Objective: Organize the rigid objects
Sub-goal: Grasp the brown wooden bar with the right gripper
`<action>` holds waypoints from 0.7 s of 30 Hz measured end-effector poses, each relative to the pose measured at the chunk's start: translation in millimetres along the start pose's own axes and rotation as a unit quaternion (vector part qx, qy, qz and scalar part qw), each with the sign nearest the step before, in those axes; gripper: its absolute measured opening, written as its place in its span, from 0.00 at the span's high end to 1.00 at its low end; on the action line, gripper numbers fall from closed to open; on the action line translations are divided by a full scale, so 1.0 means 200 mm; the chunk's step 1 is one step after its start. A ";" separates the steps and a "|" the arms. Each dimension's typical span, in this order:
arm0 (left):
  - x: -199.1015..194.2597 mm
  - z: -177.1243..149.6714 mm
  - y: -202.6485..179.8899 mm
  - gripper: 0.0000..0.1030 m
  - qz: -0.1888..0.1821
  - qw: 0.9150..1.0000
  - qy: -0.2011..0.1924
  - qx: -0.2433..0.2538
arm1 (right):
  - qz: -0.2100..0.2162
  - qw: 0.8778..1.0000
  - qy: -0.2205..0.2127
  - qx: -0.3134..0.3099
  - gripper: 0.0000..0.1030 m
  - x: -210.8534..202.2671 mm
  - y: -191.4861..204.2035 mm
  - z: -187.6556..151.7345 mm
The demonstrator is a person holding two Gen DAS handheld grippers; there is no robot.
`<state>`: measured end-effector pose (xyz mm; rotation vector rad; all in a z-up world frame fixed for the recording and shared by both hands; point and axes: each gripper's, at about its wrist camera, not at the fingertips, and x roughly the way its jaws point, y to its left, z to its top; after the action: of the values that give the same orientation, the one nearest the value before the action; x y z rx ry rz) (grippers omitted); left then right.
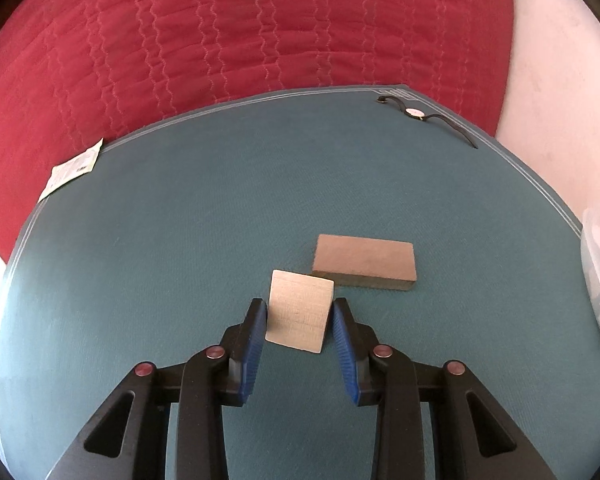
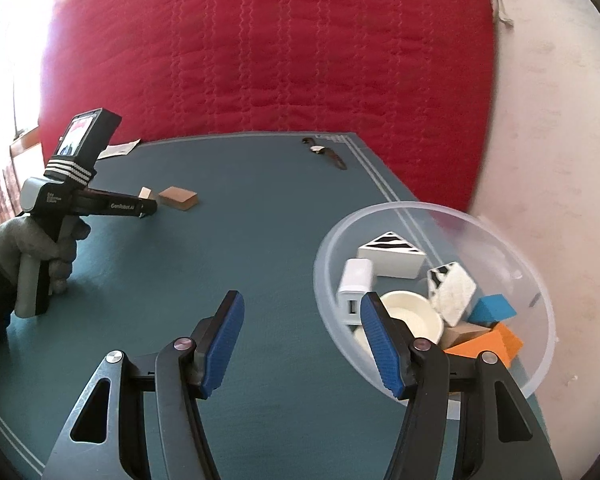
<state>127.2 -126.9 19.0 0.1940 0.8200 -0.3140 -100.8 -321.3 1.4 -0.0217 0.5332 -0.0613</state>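
Your left tongs (image 1: pixel 300 312) sit around the pale block (image 1: pixel 300 310) on the table (image 1: pixel 140 260), one blue pad on each side of it. The pads look to be at its edges, but you cannot tell from here whether they press it or only flank it, and the block seems to rest on the cloth. Just beyond the left tongs, a little to their right, lies the brown block (image 1: pixel 364 260), flat and near the pale one, though whether the two touch is not clear.

Your right tongs (image 2: pixel 302 340) are spread wide and hold nothing. They hover low over the table, with the bowl (image 2: pixel 500 240) just to their right; the right pad overlaps the bowl's near rim in this view. The bowl already holds a good pile: a striped wedge (image 2: pixel 392 256), a white box (image 2: pixel 354 280), a white dish (image 2: pixel 410 316), a blue block (image 2: pixel 492 308), an orange block (image 2: pixel 488 346) and more.

So most of the sorting looks done. What seems left are the two wooden blocks ahead of the left tongs. A watch (image 1: pixel 414 113) lies far beyond them at the table's back edge, and a paper (image 1: pixel 72 168) far off to their left; whether those count is not clear.
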 end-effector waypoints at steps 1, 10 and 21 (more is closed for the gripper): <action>0.00 -0.01 0.01 0.66 0.000 1.000 0.000 -0.004 | 0.007 1.000 0.004 0.002 0.40 0.01 0.01 0.00; -0.05 -0.06 0.10 0.66 0.003 0.999 0.003 -0.040 | 0.084 0.995 0.046 0.002 0.40 0.15 0.14 0.13; -0.13 -0.11 0.18 0.66 0.015 0.997 -0.010 -0.080 | 0.117 0.990 0.081 -0.010 0.40 0.42 0.34 0.29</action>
<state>108.6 -81.0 26.1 0.0533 0.8168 -0.2206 5.2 -257.6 5.9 0.0275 0.6958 0.1728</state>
